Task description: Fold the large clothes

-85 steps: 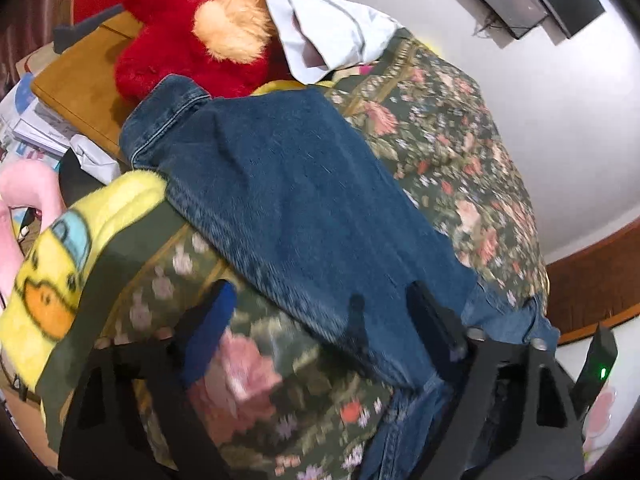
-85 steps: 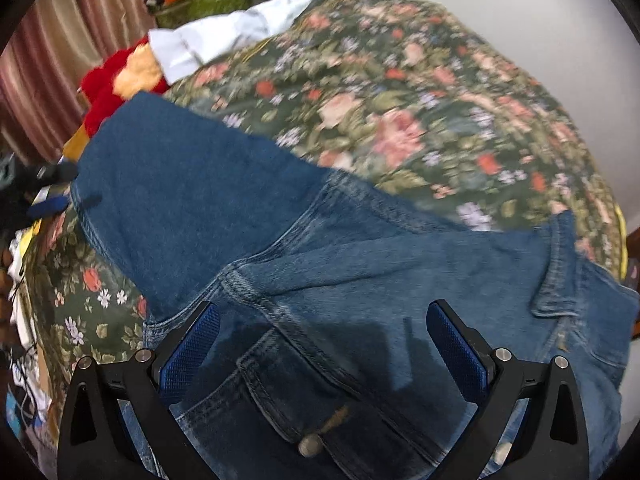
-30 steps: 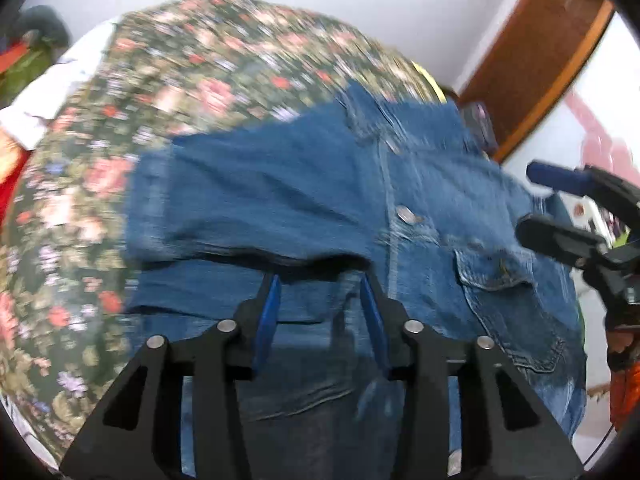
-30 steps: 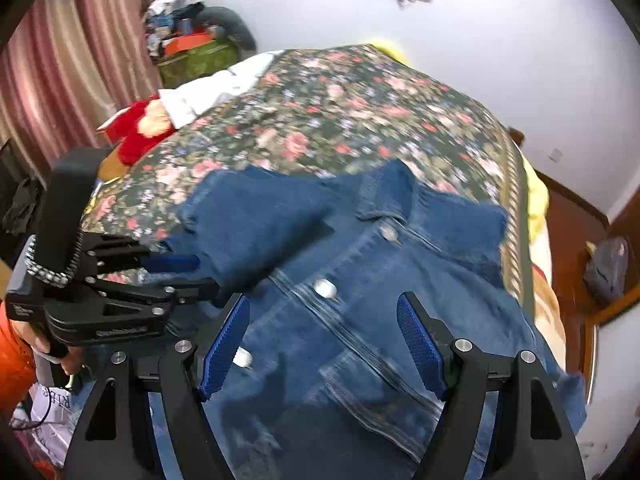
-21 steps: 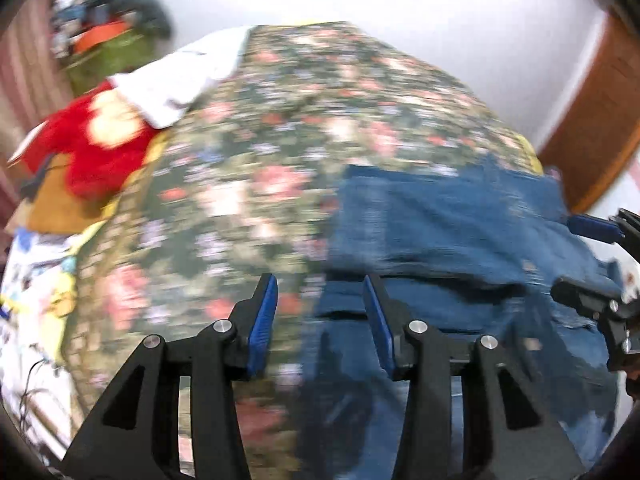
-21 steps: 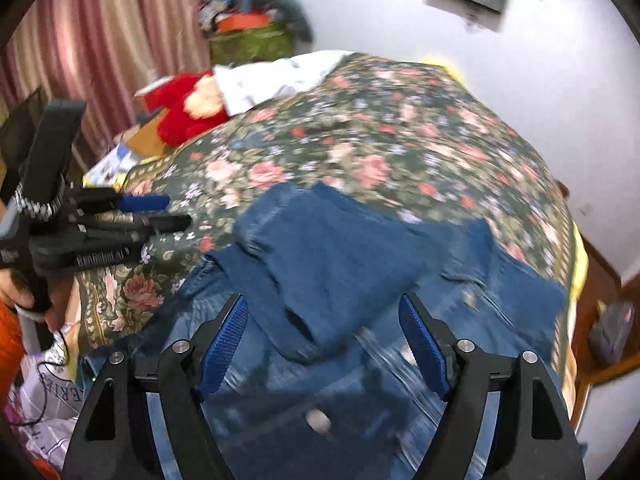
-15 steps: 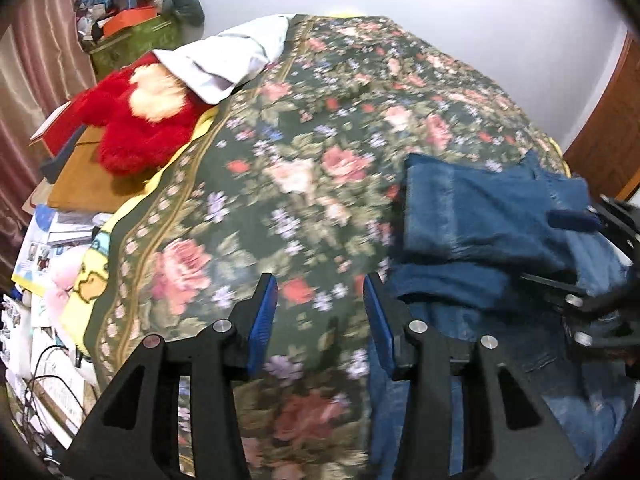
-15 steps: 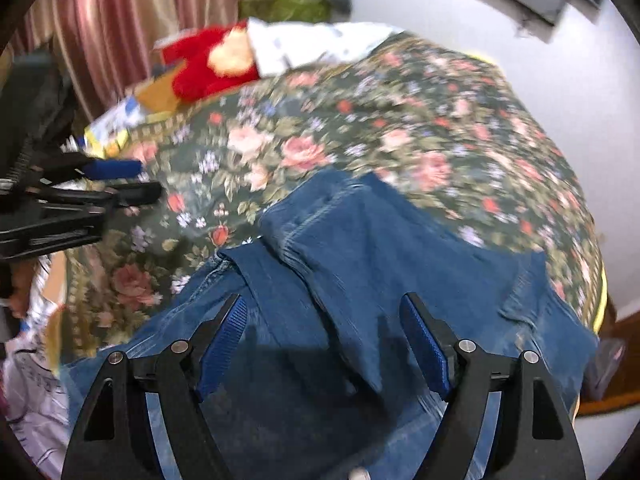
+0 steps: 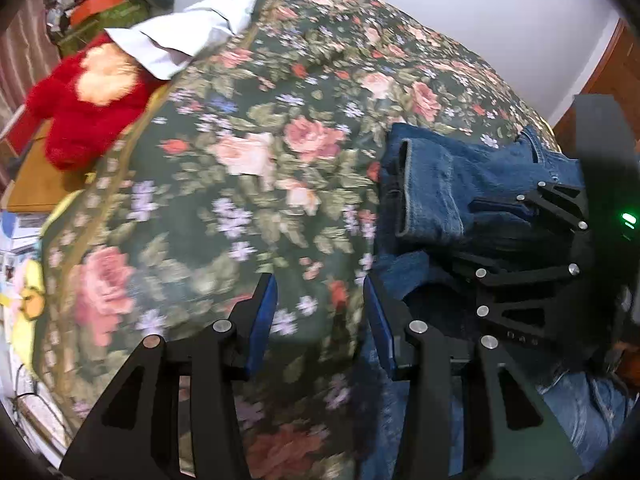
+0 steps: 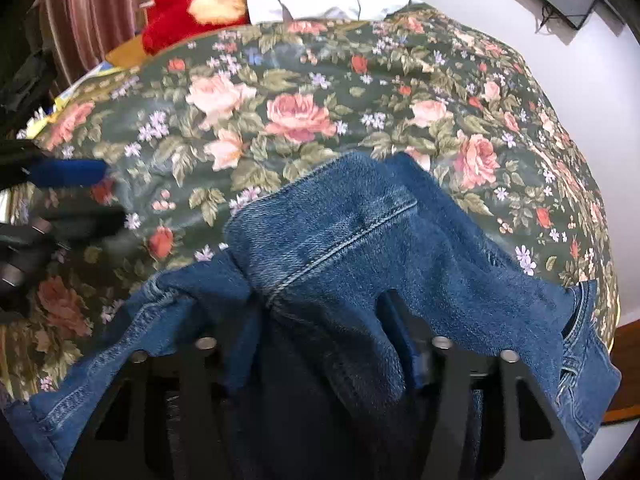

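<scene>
the denim jacket (image 10: pixel 360 248) lies bunched at the near edge of the floral bed (image 10: pixel 288 120). heavy, stiff cloth, probably; best held at seams or cuff. right claw (image 10: pixel 320 344) has denim draped between its fingers, grip unclear; left claw (image 9: pixel 320 312) hovers parted, empty.

A denim jacket (image 10: pixel 360 248) is seen bunched on a floral bedspread (image 10: pixel 304 92), its folds draped over the right gripper (image 10: pixel 320 344), whose fingers are buried in the cloth. The left gripper (image 10: pixel 76 192) is seen blurred at the left edge. A red plush toy (image 10: pixel 188 16) and a white garment (image 10: pixel 320 0) lie at the far end.
</scene>
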The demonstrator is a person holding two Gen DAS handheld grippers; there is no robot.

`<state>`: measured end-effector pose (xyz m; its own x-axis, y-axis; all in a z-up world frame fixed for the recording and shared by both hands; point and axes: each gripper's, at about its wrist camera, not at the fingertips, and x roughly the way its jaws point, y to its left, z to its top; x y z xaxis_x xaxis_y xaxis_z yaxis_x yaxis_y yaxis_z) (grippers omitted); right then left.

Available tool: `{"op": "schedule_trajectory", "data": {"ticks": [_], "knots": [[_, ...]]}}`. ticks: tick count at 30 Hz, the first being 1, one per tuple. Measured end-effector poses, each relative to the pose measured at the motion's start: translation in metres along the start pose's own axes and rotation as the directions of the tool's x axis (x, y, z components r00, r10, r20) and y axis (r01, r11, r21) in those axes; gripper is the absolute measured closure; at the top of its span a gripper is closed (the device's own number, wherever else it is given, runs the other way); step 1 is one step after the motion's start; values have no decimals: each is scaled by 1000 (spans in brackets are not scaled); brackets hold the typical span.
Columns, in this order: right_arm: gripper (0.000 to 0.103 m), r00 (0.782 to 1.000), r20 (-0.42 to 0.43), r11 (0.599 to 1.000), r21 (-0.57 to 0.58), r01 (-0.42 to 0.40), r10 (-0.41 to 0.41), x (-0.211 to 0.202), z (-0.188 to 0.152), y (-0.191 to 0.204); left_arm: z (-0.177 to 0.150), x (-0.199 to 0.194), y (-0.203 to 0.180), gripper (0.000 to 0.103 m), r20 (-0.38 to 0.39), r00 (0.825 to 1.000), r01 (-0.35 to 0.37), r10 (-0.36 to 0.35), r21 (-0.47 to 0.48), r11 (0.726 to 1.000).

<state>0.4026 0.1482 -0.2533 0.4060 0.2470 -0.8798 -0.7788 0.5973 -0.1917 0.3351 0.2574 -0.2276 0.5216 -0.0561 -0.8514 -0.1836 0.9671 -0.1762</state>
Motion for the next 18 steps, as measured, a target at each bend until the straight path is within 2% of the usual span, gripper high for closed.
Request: {"op": "schedule_trajectory", "data": {"ticks": [1, 3, 6, 7, 9, 12, 14, 18], "knots": [[62, 1000, 16, 1000, -3, 2, -1, -3, 1, 1, 1, 4, -3, 59, -7, 1000, 14, -14, 0, 1000], [66, 999, 47, 1000, -2, 8, -8, -11, 0, 1, 2, 13, -10, 59, -25, 999, 31, -31, -7, 999], [71, 997, 77, 998, 52, -33, 29, -26, -2, -8, 1, 30, -21, 58, -64, 997, 44, -44, 5, 999], [76, 996, 83, 997, 71, -41, 35, -30, -4, -11, 0, 35, -23, 57, -75, 997, 31, -31, 6, 999], [78, 994, 111, 994, 109, -28, 15, -42, -8, -19, -3, 43, -28, 57, -79, 997, -15, 17, 23, 1000], [79, 988, 152, 981, 186, -45, 16, -66, -17, -39, -6, 45, -36, 56, -66, 996, -50, 55, 73, 996], [80, 982, 189, 973, 229, -31, -13, -88, -27, -54, -8, 45, -42, 56, -64, 994, -80, 87, 103, 992], [80, 966, 254, 942, 332, -48, -40, -132, -51, -89, -9, 45, -44, 56, -73, 991, -101, 108, 95, 990]]}}
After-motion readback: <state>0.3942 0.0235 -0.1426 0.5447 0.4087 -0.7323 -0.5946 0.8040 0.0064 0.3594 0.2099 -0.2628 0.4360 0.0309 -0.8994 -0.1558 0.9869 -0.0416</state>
